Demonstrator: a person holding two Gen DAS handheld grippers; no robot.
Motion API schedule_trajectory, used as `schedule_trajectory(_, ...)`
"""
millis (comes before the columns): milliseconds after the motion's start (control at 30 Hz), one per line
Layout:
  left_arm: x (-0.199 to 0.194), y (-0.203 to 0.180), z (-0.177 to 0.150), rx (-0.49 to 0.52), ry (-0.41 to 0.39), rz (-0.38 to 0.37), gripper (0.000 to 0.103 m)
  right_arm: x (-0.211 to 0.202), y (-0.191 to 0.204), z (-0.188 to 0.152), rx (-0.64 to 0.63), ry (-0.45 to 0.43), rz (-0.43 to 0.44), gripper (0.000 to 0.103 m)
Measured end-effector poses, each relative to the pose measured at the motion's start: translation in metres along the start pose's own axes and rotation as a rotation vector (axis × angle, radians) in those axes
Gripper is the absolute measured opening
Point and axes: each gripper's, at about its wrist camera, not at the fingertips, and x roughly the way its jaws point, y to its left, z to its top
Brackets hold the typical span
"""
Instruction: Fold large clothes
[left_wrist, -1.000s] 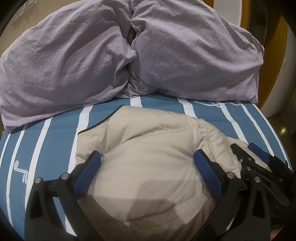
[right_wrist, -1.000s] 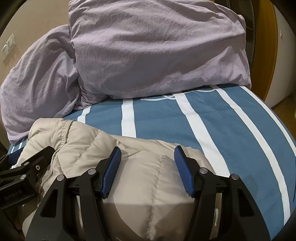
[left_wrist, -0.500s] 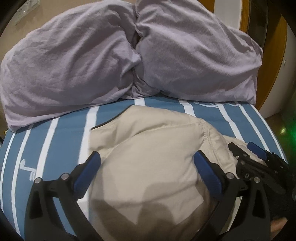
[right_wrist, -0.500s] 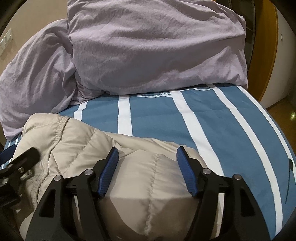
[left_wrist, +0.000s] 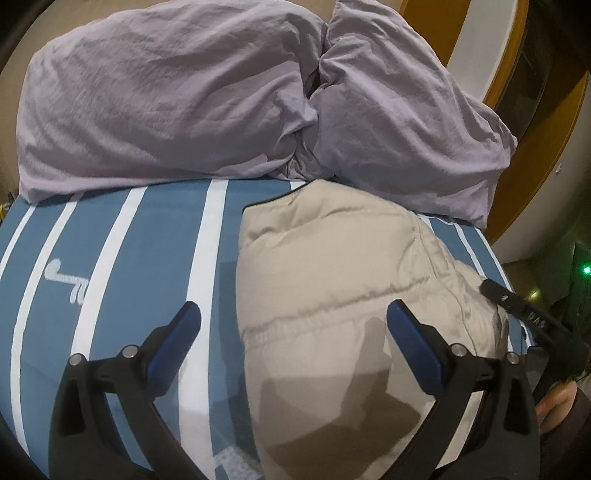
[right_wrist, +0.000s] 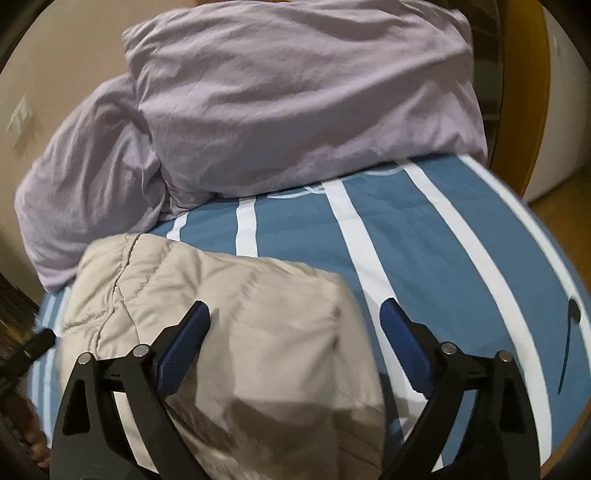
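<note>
A beige quilted puffer jacket (left_wrist: 332, 280) lies folded in a compact bundle on the blue and white striped bed sheet (left_wrist: 155, 258). It also shows in the right wrist view (right_wrist: 236, 317). My left gripper (left_wrist: 293, 328) is open and empty, hovering over the jacket's left edge. My right gripper (right_wrist: 295, 325) is open and empty, over the jacket's right edge. The right gripper's black body (left_wrist: 532, 317) shows at the right of the left wrist view.
A crumpled lilac duvet (left_wrist: 229, 96) is piled along the head of the bed, touching the jacket's far end; it also shows in the right wrist view (right_wrist: 295, 96). A wooden door frame (left_wrist: 532, 155) stands at right. The bed edge drops off at right (right_wrist: 546, 236).
Both grippers have drawn apart sideways: the left moved left, the right moved right. The jacket now sits off-centre in each view. Both stay open.
</note>
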Motion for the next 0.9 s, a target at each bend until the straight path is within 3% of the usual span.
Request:
schedule_trajectory(467,0.013,0.018,-0.017,-0.115,0.092,-0.091,0.101,0.022,-0.057,-0.019,0.297,0.252,0.284,0.102)
schedule_trajectory(700,0.023,0.023,-0.012,-0.14,0.113,-0.142,0.101,0.04,-0.059,-0.025,0.367,0.346,0.392,0.102)
schedule_trajectory(900,0.039,0.031,-0.012,-0.192,0.144,-0.231,0.101,0.052,-0.053,-0.03,0.368,0.403,0.453,0.102)
